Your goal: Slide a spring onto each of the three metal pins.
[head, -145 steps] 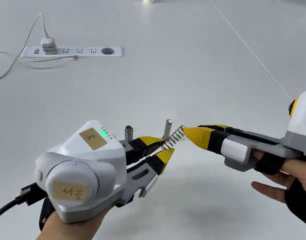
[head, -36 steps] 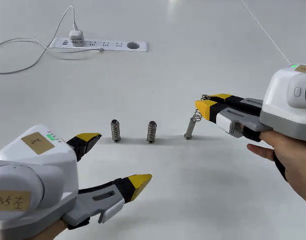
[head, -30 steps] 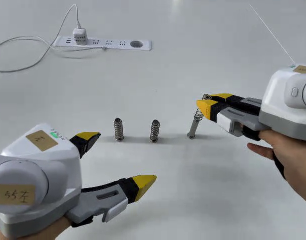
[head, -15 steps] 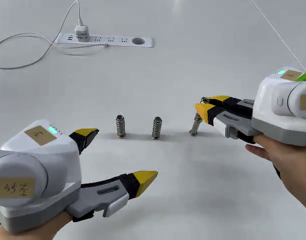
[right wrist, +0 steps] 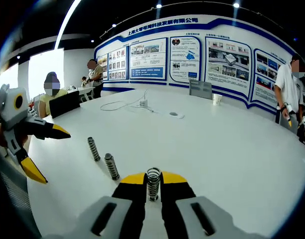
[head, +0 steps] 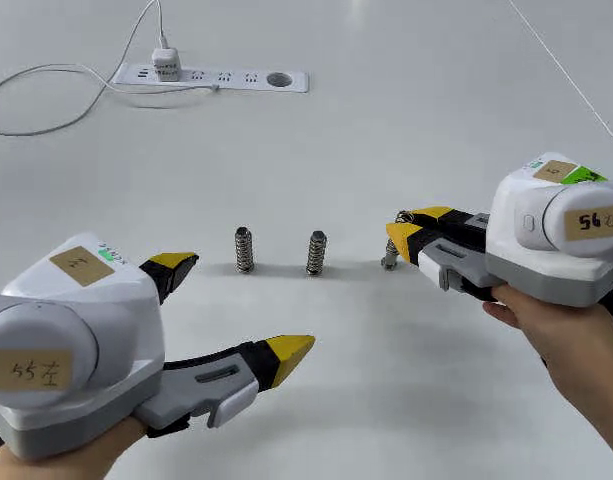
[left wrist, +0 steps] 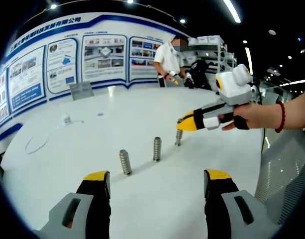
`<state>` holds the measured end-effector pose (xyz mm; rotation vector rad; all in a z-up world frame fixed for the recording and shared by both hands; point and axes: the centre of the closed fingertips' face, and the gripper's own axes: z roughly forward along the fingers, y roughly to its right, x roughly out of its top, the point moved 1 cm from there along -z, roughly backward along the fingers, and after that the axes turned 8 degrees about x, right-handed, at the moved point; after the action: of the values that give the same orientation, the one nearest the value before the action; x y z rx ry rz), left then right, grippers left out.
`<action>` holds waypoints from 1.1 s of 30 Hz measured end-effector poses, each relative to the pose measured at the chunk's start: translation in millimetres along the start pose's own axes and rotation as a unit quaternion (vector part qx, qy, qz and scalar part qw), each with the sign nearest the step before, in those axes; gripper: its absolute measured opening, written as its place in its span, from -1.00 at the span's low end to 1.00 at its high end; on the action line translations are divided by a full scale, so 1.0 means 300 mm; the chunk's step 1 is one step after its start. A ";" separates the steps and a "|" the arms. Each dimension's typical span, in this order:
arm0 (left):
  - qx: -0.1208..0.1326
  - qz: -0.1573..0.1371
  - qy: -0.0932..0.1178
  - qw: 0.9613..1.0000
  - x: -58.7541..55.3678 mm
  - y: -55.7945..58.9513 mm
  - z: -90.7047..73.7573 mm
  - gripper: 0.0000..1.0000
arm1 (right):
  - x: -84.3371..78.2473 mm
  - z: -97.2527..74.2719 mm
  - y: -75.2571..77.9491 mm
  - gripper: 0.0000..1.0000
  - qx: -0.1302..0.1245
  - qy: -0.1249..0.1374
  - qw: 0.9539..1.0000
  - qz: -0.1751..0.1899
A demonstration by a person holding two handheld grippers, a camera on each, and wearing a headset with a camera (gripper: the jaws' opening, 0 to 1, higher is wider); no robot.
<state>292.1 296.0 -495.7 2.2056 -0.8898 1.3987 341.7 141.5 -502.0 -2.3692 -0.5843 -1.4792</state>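
The right claw (right wrist: 153, 179) is pinched shut on a spring (right wrist: 152, 186) over the rightmost pin (head: 389, 261) on the white counter (head: 406, 120). The left claw (head: 249, 302) gapes wide and empty, nearer than the spring-covered left pin (head: 245, 250) and middle pin (head: 316, 253).

I have the left gripper (head: 234, 305) low at near left, jaws spread wide, well short of the pins. On the white table (head: 386, 120), two pins stand upright in a row, each sleeved in a spring: left pin (head: 245, 250), middle pin (head: 315, 253). The right gripper (head: 407, 228) points in from the right, jaws nearly together at the third spring (head: 390, 260), which its yellow tips partly hide. At far back left, a power strip (head: 221, 78) carries a white plug (head: 166, 65).
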 end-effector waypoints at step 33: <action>0.007 0.004 -0.008 1.000 -0.009 -0.008 -0.001 0.48 | -0.060 0.022 -0.013 -0.74 0.011 -0.014 0.999 0.038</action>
<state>292.8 298.8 -497.9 2.2289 -0.8994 1.3958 337.8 144.6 -521.1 -2.3717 -0.5092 -1.4035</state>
